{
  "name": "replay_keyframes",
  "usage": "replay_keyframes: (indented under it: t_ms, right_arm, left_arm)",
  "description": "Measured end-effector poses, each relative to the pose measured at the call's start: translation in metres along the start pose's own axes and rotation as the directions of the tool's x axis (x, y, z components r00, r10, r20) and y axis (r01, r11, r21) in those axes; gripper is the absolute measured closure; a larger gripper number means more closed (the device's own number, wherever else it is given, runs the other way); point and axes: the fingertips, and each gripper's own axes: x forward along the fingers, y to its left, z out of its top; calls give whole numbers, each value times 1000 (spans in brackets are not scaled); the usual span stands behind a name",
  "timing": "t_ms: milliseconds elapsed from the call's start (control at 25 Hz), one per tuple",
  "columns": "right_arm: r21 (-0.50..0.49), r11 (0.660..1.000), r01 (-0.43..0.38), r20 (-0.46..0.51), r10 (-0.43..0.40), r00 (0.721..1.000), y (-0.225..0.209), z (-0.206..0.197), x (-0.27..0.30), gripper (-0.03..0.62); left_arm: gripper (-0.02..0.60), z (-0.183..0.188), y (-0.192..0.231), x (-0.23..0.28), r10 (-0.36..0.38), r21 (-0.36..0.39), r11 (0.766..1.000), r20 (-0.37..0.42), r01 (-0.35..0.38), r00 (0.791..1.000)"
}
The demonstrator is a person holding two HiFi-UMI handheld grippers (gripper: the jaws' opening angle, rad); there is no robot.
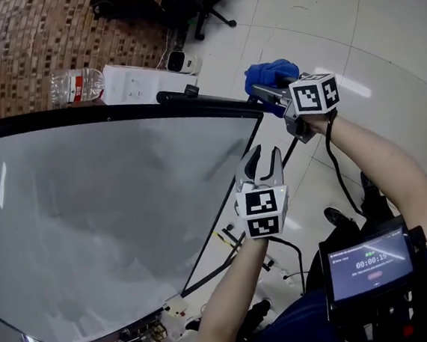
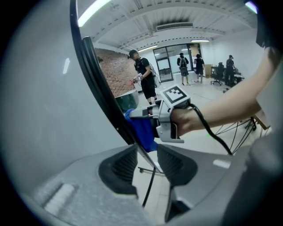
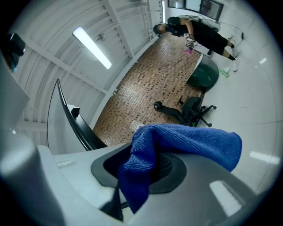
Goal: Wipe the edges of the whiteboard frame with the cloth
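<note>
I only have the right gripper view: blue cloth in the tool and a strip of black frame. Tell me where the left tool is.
Observer: The left tool is closed on the right edge of the whiteboard frame, and that edge runs between its pads.
Operator: Now give me the cloth's place against the board.
Observer: In the head view the cloth sits just past the frame's top right corner. I can't confirm that it touches.

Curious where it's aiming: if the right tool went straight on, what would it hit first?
Probably nothing near: beyond its blue cloth, the right tool would pass beside the whiteboard frame; an office chair stands far ahead, depth unclear.
</note>
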Motion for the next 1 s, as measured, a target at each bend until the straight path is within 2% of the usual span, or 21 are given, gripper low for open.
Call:
replay_keyframes:
  t_ms: [120, 320, 520, 680, 800, 1000]
  right_arm:
    - [67, 998, 10, 7, -10, 1000, -18, -18, -2, 482]
    - [92, 995, 41, -28, -39, 999, -42, -49, 3, 482]
    - [96, 994, 59, -33, -56, 998, -51, -54, 4, 482]
    - [85, 991, 108, -69, -103, 992, -67, -72, 2, 484]
    - [100, 989, 113, -85, -104, 991, -78, -84, 4, 484]
    - [134, 984, 117, -85, -106, 991, -89, -79, -1, 484]
  left_arm:
    - [442, -11, -2, 9, -6, -10, 1000, -15, 6, 1000]
    - [442, -29, -14, 24, -42, -29, 999, -40, 41, 998]
    - [442, -36, -18, 30, -64, -37, 997, -53, 63, 997]
    - [442, -48, -14, 33, -61, -43, 997, -61, 59, 996]
    - [442, -58, -14, 42, -64, -49, 997, -64, 61, 996]
    - [442, -58, -28, 52, -79, -60, 995, -69, 75, 994]
